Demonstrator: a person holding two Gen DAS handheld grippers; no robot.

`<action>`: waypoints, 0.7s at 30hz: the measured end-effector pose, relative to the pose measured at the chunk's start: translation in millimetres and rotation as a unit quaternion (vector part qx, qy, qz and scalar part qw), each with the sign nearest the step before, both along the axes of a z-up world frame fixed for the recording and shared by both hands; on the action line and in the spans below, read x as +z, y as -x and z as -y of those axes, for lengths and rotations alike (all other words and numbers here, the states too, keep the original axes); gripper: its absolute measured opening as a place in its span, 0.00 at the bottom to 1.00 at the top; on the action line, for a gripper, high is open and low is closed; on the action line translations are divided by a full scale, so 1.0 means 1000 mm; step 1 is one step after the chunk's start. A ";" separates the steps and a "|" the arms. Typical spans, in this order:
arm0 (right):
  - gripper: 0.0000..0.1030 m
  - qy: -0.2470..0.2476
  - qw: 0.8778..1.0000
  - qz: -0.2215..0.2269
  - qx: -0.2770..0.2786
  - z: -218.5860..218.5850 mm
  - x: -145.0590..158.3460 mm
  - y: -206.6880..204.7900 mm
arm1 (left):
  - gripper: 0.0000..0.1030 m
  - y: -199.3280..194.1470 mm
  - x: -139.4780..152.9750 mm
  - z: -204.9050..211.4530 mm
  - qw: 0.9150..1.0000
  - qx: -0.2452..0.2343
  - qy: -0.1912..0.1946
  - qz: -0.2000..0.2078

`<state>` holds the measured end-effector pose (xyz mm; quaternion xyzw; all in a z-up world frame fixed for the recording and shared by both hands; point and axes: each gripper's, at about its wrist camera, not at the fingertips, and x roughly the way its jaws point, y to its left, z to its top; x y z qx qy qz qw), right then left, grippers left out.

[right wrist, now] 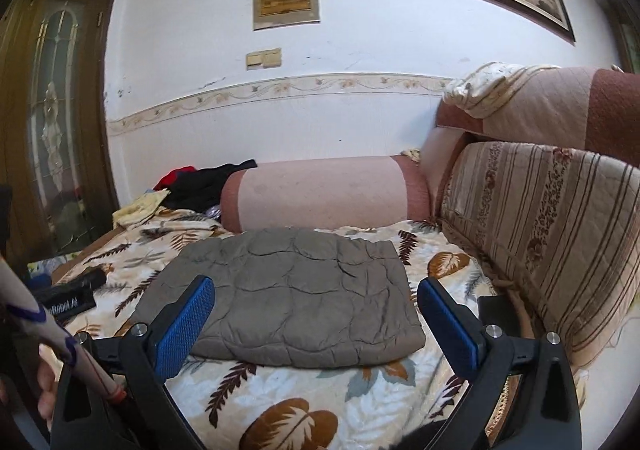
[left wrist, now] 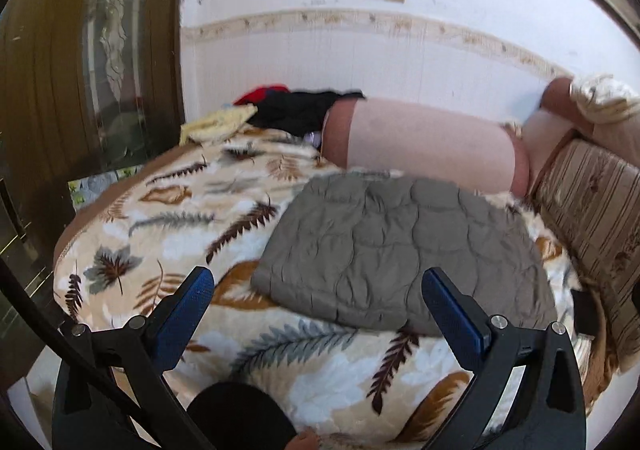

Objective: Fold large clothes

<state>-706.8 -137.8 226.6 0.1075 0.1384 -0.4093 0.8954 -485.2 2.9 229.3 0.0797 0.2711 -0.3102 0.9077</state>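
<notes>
A grey quilted garment (left wrist: 400,250) lies folded into a flat rectangle on the leaf-patterned blanket (left wrist: 160,218). In the right wrist view the same grey quilted garment (right wrist: 296,298) lies square in front of me. My left gripper (left wrist: 318,290) hovers open above the garment's near edge, its blue pads wide apart and touching nothing. My right gripper (right wrist: 316,302) is likewise open above the garment's near half, nothing between its pads. At the left edge of the right wrist view part of the left gripper's black body (right wrist: 70,292) shows over the blanket.
A pink bolster (right wrist: 324,192) lies behind the garment along the wall. Black, red and yellow clothes (right wrist: 192,186) are piled at the back left. Striped sofa cushions (right wrist: 552,226) rise at the right. A dark wooden door (left wrist: 80,62) stands at the left. A hand (right wrist: 44,386) shows at lower left.
</notes>
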 end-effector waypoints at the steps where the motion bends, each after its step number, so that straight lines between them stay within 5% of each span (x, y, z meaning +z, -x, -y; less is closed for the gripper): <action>1: 1.00 -0.006 1.000 0.001 0.000 0.003 -0.005 -0.003 | 1.00 -0.002 -0.004 0.004 1.000 0.002 -0.013 0.005; 8: 1.00 -0.013 0.999 -0.036 0.003 0.015 -0.024 -0.028 | 1.00 0.000 -0.024 0.030 0.996 -0.008 -0.077 0.052; 21: 1.00 -0.021 0.996 -0.081 0.015 0.023 -0.050 -0.062 | 1.00 -0.021 -0.060 0.047 0.993 -0.028 -0.111 0.006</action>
